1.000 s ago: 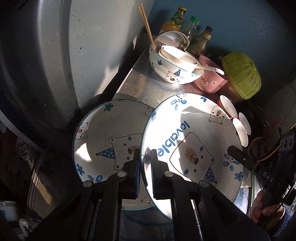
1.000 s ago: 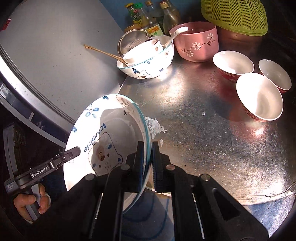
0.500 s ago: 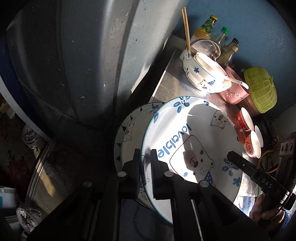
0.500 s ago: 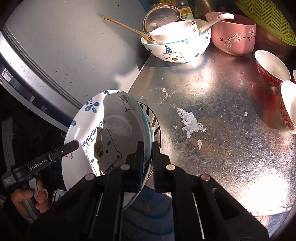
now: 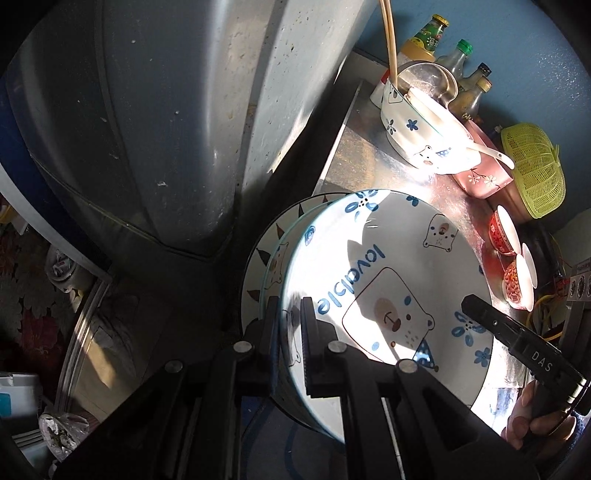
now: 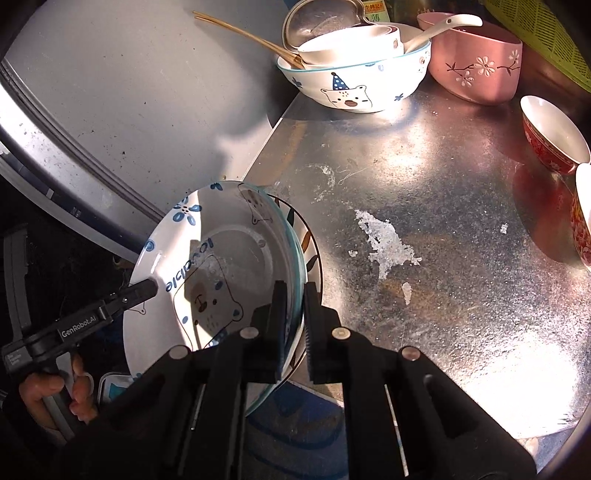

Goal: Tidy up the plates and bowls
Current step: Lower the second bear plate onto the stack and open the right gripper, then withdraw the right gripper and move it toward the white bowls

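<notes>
The left tool (image 5: 290, 325) is pinching the near rim of the bear plate (image 5: 388, 291), and the right tool (image 6: 293, 306) is pinching the opposite rim of the same plate (image 6: 207, 280), so both bear it at the near left edge of the metal worktop (image 6: 424, 206). The plate is tilted, its printed face turned up toward the left wrist camera, its far rim toward the back of the worktop; the blue word "lovable" reads upside down there. Under it lies a second plate (image 5: 266, 258) with dark leaf marks on its rim — mostly hidden, only a crescent shows. The left tool's arm reads "GenRobot.AI" in the right wrist view; the right tool's arm reads "DAS", the rest cut off. Farther back stand red small bowls (image 6: 554, 136), partly out of frame, a pink flowered bowl (image 6: 476, 66) with a spoon, and a bear bowl (image 6: 354, 81) holding chopsticks (image 6: 243, 35) — behind them bottles (image 5: 428, 38), labels unreadable.
</notes>
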Demonstrator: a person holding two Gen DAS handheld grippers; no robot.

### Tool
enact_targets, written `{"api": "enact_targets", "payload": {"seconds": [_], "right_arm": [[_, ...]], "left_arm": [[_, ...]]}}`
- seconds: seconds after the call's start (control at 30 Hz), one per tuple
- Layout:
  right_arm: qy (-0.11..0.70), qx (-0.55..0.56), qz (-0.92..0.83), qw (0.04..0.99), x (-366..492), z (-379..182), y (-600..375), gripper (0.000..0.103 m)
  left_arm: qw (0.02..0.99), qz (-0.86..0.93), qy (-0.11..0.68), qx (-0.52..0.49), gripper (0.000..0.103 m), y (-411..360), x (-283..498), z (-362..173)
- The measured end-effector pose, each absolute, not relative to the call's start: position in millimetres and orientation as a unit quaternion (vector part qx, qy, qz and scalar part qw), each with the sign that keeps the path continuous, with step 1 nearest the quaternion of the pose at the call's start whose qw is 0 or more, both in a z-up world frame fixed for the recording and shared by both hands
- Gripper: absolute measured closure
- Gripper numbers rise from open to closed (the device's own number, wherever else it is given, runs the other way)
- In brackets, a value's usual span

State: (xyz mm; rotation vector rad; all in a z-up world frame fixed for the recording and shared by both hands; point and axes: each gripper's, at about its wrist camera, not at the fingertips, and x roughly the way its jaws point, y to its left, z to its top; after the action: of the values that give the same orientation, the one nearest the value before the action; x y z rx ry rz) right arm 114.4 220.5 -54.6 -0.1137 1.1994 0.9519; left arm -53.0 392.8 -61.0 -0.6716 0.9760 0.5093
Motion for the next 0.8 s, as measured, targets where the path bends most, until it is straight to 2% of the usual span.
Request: {"api": "enact_targets", "payload": {"seconds": [0.1, 0.2, 0.27, 0.3, 0.37, 0.47, 0.5, 0.57, 0.6, 0.63, 0.7, 0.8], "right_arm": [[0.546, -0.055, 0.428, 0.718, 117, -56, 224, 0.091], [0.545, -0.064, 0.427, 0.719, 118, -56, 227, 0.09], [0.544, -0.07, 0.427, 0.719, 119, -56, 229, 0.09], [0.545, -0.069, 0.428, 0.718, 120, -57, 230, 0.09], [0.546, -0.068, 0.429, 0.716, 122, -56, 230, 0.09], [0.537, -0.07, 0.434, 0.72, 123, -51, 230, 0.089], [0.534, -0.072, 0.435, 0.722, 124, -49, 231, 0.085], [0.528, -0.067, 0.438, 0.725, 125, -46, 229, 0.063], [0.525, -0.059, 0.439, 0.726, 127, -44, 227, 0.041], [0.522, -0.052, 0.439, 0.729, 128, -42, 224, 0.029], [0.516, -0.045, 0.439, 0.734, 130, -39, 220, 0.025], [0.519, -0.042, 0.435, 0.735, 135, -39, 215, 0.024]], "left_arm": [[0.796, 0.231, 0.457, -0.322, 0.088, 395, -51, -62], [0.796, 0.224, 0.461, -0.323, 0.076, 393, -48, -60], [0.796, 0.214, 0.462, -0.327, 0.061, 391, -46, -59], [0.795, 0.211, 0.463, -0.329, 0.058, 390, -44, -59], [0.794, 0.207, 0.465, -0.332, 0.044, 388, -40, -57], [0.794, 0.204, 0.465, -0.335, 0.031, 386, -36, -54], [0.794, 0.2, 0.462, -0.34, 0.028, 386, -35, -53], [0.794, 0.197, 0.457, -0.348, 0.017, 386, -33, -51], [0.794, 0.198, 0.455, -0.352, 0.015, 387, -32, -49], [0.793, 0.199, 0.453, -0.354, 0.011, 387, -32, -48], [0.79, 0.211, 0.46, -0.346, 0.005, 387, -30, -47], [0.789, 0.216, 0.46, -0.346, 0.003, 387, -32, -47]]}}
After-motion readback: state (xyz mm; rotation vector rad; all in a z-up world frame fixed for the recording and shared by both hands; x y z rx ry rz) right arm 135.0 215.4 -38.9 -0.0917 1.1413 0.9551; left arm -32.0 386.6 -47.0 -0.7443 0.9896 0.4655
